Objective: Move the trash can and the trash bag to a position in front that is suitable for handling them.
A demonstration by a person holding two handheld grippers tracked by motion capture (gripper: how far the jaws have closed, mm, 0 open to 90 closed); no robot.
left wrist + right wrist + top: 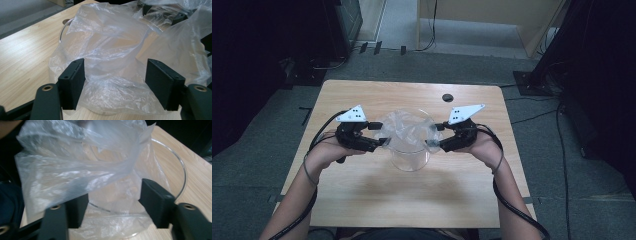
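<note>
A light wooden table (362,195) with a dark round hole (447,97) stands on grey carpet (257,165).

Left gripper (384,142) — black body, grey three-cornered plate on top with small dark dots, black cable trailing along the bare forearm toward lower left of frame. Right gripper (432,142) — same build, cable looping to lower right. Jaws are flat black rectangular blocks; brass-coloured screw eyelets sit at their bases.
</note>
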